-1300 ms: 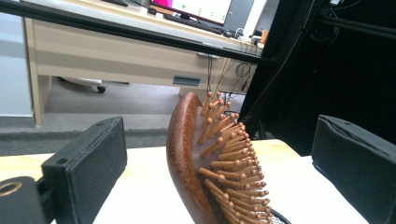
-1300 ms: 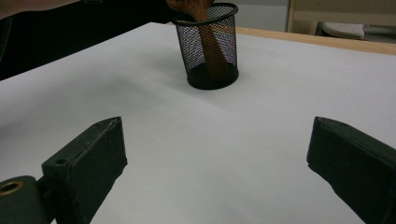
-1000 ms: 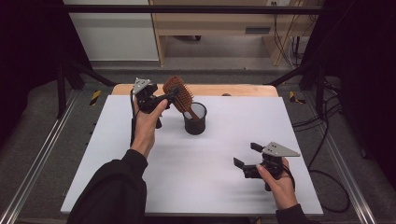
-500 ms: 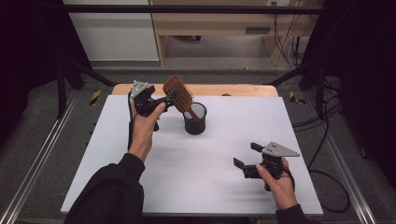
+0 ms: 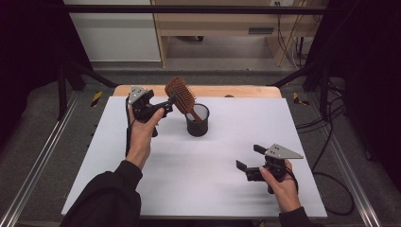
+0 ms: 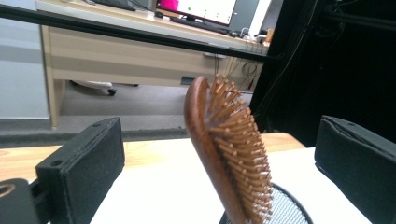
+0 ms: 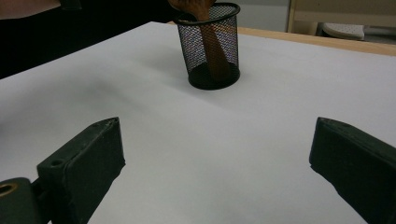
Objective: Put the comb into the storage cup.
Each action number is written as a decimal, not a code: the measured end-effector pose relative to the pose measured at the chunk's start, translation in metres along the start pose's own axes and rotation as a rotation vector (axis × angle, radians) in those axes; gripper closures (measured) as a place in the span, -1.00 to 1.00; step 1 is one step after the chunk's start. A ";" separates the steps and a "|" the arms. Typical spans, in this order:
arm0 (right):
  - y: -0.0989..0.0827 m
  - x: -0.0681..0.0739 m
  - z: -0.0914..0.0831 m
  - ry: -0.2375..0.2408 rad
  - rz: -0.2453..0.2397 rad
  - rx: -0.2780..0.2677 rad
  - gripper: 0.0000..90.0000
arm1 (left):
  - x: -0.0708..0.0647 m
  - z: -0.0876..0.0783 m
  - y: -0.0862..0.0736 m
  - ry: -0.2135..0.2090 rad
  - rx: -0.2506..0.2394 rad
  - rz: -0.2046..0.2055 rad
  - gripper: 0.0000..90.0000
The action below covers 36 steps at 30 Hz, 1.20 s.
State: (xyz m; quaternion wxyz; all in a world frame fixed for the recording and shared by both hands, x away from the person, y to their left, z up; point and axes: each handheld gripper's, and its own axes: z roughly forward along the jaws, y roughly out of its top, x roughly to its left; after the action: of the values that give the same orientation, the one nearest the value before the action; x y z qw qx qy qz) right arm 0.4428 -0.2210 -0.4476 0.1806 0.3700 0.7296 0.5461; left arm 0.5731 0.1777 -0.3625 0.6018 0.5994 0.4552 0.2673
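A brown wooden hairbrush (image 5: 180, 94) stands handle-down in a black mesh cup (image 5: 197, 122) at the middle back of the white table, leaning left with its bristles up. My left gripper (image 5: 165, 108) is held up just left of the brush head, open. In the left gripper view the brush (image 6: 205, 130) stands between and beyond the wide-apart jaws of that gripper (image 6: 219, 140), untouched, with the cup rim (image 6: 289, 205) below. My right gripper (image 5: 249, 157) rests open near the front right and holds nothing; the right gripper view faces the cup (image 7: 210, 51) across bare table.
The white table top (image 5: 208, 184) lies on a wooden board (image 5: 246, 91) whose strip shows at the back. Metal rails run along both sides. A desk and cables stand beyond the table.
My left gripper has drifted slightly left, away from the brush head. The brush, the cup and the right gripper have stayed where they were.
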 end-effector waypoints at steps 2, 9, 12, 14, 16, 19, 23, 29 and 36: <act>0.000 0.000 0.000 0.000 0.000 0.000 -0.93 | 0.001 -0.002 -0.001 -0.001 0.002 0.001 -0.96; 0.000 0.001 0.001 0.000 -0.002 0.001 -0.93 | 0.001 -0.009 -0.004 -0.003 0.002 -0.006 -0.96; 0.000 0.001 0.001 0.000 -0.001 0.003 -0.93 | 0.000 -0.012 -0.004 -0.003 0.001 0.000 -0.96; 0.000 0.001 0.001 0.000 0.000 0.003 -0.93 | 0.000 -0.013 -0.005 -0.005 0.002 0.003 -0.96; 0.000 0.001 0.001 -0.001 -0.001 0.003 -0.93 | -0.001 -0.014 -0.005 -0.006 0.003 0.009 -0.96; 0.000 0.001 0.001 -0.001 -0.004 0.004 -0.92 | -0.003 -0.015 -0.005 -0.003 0.003 0.012 -0.96; 0.000 0.001 0.001 0.000 -0.003 0.004 -0.92 | -0.005 -0.016 -0.005 -0.009 0.007 0.021 -0.96; 0.000 0.001 0.001 0.000 -0.007 0.006 -0.92 | -0.005 -0.019 -0.006 -0.007 0.015 0.044 -0.96; 0.000 0.001 0.001 0.000 -0.007 0.006 -0.92 | -0.004 -0.027 -0.001 -0.013 0.007 0.049 -0.96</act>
State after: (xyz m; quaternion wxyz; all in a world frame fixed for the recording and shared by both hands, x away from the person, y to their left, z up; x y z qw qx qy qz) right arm 0.4424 -0.2192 -0.4479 0.1813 0.3677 0.7327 0.5432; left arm 0.5479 0.1869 -0.3589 0.5958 0.6144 0.4372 0.2765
